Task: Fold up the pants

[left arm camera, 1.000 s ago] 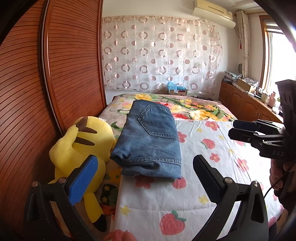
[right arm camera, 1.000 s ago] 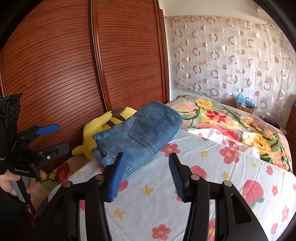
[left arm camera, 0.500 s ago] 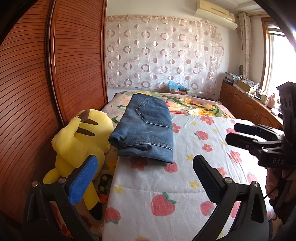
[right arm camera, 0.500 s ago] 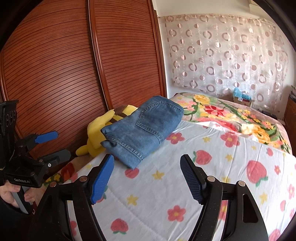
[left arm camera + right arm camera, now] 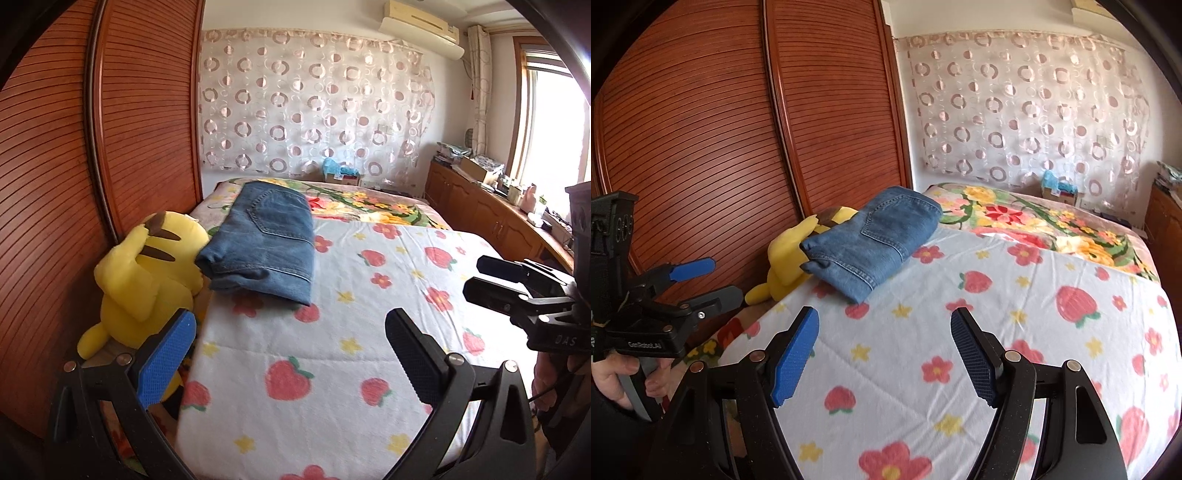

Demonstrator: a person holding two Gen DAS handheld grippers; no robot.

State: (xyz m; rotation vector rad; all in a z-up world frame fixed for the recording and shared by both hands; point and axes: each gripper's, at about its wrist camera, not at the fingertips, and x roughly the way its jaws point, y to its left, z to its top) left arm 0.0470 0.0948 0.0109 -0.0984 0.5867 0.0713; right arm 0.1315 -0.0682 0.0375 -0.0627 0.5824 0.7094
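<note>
- Since a second ago both tongs have drawn back from the folded jeans point(image 5: 264, 240); the denim sits farther ahead and looks smaller in both wrist views, and more bare blanket lies between it and my fingertips.
- My right tongs point(image 5: 884, 352) stand wider than a second ago; jaws are now spread, nothing between the blue pads, only blanket below them.
- My left tongs point(image 5: 291, 356) are spread wide as well, empty, hanging over the near edge of the strawberry-and-flower blanket point(image 5: 369, 332).
- The jeans lie as a compact folded stack, back pocket up, well ahead of both tongs: slightly left of centre ahead of the left pair, up and left of the right pair.
- The stack rests on the blanket's far left corner, its left edge touching the yellow plush toy point(image 5: 147, 266), which lies left of the left tongs against the slatted wooden wardrobe doors point(image 5: 720, 129).
- From the right wrist view, the left tongs show at far left, gripped by my hand point(image 5: 617, 380).
- Beyond the jeans: a floral bedspread point(image 5: 1034, 221), then a circle-patterned curtain point(image 5: 314, 103).
</note>
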